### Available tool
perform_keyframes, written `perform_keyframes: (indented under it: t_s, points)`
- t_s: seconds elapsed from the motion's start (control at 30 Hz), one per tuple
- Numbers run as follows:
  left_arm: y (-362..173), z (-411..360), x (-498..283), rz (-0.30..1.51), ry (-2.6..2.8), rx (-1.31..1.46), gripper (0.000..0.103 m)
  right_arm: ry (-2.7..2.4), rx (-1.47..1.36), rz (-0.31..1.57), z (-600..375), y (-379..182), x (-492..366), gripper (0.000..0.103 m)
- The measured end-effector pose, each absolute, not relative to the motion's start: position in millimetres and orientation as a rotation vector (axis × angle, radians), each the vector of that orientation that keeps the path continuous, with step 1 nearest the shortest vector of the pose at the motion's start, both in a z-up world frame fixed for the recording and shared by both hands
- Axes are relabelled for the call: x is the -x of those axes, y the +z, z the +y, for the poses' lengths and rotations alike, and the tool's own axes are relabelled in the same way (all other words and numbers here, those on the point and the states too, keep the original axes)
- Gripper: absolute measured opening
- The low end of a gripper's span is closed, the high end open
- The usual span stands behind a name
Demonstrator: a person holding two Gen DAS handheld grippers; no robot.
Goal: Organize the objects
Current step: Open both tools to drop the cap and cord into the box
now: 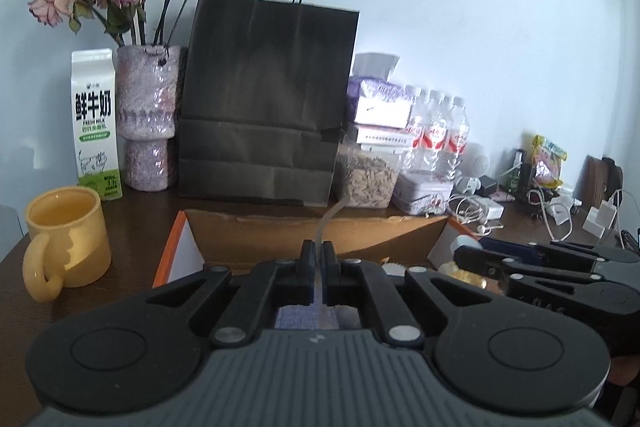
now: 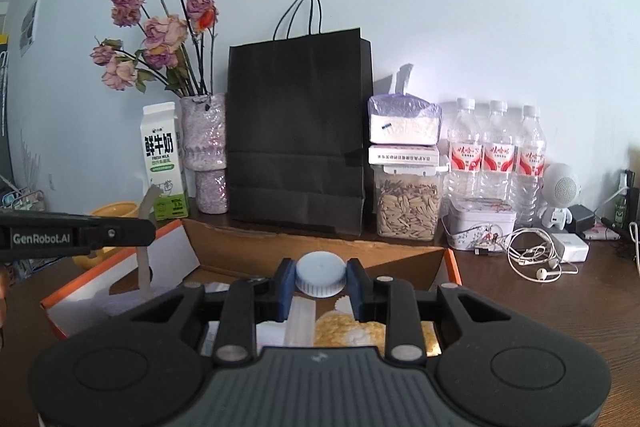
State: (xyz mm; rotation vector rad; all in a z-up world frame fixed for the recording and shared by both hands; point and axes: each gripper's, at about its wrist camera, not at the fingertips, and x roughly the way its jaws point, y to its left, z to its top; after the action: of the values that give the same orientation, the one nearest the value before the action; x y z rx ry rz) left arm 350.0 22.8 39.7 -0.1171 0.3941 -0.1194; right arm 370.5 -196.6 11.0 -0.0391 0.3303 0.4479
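An open cardboard box (image 1: pixel 316 239) with orange edges sits on the dark wooden table; it also shows in the right wrist view (image 2: pixel 320 251). My left gripper (image 1: pixel 319 267) is shut on a thin translucent strip (image 1: pixel 326 221) that curls up above the box; the strip hangs from it in the right wrist view (image 2: pixel 144 259). My right gripper (image 2: pixel 320 285) is shut on a pale blue ribbed bottle cap (image 2: pixel 320 274) over the box. Yellow and white packets (image 2: pixel 348 331) lie inside the box below it.
A yellow mug (image 1: pixel 66 239) stands left of the box. Behind are a milk carton (image 1: pixel 95 123), a vase of dried roses (image 1: pixel 148 119), a black paper bag (image 1: pixel 268 99), a seed jar (image 2: pixel 406 203), water bottles (image 2: pixel 496 151), a tin and tangled earphones (image 2: pixel 536 259).
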Motion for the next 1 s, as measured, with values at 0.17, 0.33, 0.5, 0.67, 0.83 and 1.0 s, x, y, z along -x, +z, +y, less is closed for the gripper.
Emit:
perform_keyframes:
  t_s: [0.17, 0.33, 0.5, 0.67, 0.83, 1.0]
  points:
    - [31.9, 25.3, -356.6, 0.419, -0.106, 0.114, 0.004, 0.445, 0.022, 0.357, -201.9, 3.4, -377.5, 0.027]
    - [30.7, 24.7, -357.2, 0.426, -0.095, 0.117, 0.008, 0.446, 0.031, 0.373, -200.8, -0.9, -379.3, 0.027]
    - [30.2, 24.0, -355.3, 0.421, -0.040, 0.118, 0.103, 0.434, 0.032, 0.371, -201.5, -1.6, -376.9, 0.087]
    - [32.7, 21.9, -352.5, 0.400, -0.009, 0.102, 0.103, 0.422, 0.039, 0.358, -201.1, -1.2, -374.5, 0.103]
    - [31.7, 21.0, -353.8, 0.409, -0.006, 0.098, 0.103, 0.420, 0.045, 0.365, -200.0, -1.4, -375.0, 0.103]
    - [31.0, 20.1, -353.0, 0.413, -0.008, 0.095, 0.103, 0.420, 0.049, 0.367, -199.6, -2.1, -374.6, 0.103]
